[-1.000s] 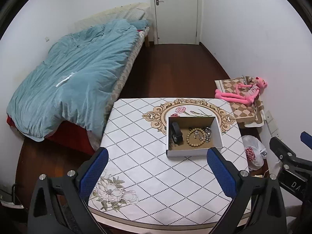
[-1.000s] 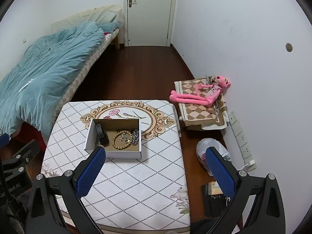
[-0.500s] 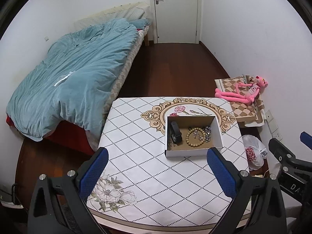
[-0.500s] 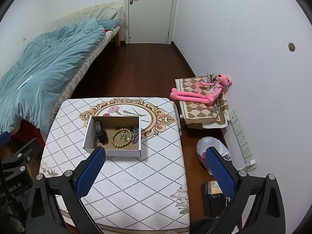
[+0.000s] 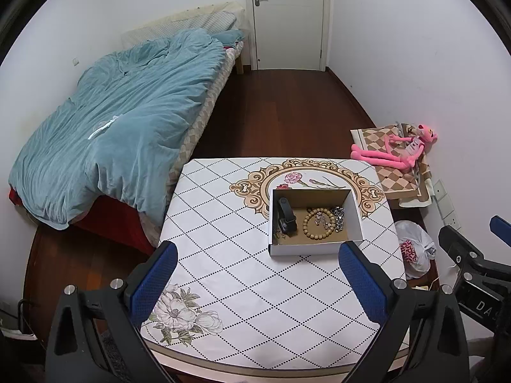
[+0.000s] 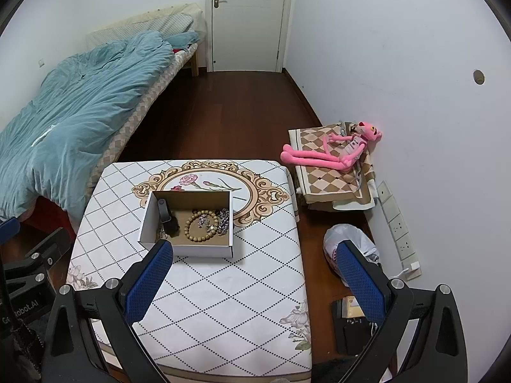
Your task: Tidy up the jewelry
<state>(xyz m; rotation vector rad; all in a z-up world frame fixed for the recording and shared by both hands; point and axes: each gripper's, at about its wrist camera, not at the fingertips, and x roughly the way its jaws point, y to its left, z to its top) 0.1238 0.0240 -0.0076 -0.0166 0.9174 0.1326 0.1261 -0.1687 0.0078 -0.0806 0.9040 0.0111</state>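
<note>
A white cardboard box [image 5: 306,250] stands on the patterned table [image 5: 223,255]. In it lie a black watch [image 5: 285,215], a wooden bead bracelet [image 5: 319,224] and silvery jewelry [image 5: 338,217]. The box [image 6: 204,250], watch [image 6: 166,215] and bracelet [image 6: 202,225] also show in the right wrist view. My left gripper [image 5: 258,274] is open and empty, high above the table's near part. My right gripper [image 6: 252,274] is open and empty, above the table's right edge.
A bed with a blue duvet [image 5: 118,134] lies left of the table. A pink plush toy [image 6: 335,153] lies on a checkered cushion by the right wall. A white plastic bag [image 6: 348,242] sits on the floor, wall sockets [image 6: 396,220] beside it. A shut door [image 5: 287,16] is at the back.
Both grippers have drawn slightly back and up, so the table and box look a little smaller and farther. Nothing on the table has moved.
</note>
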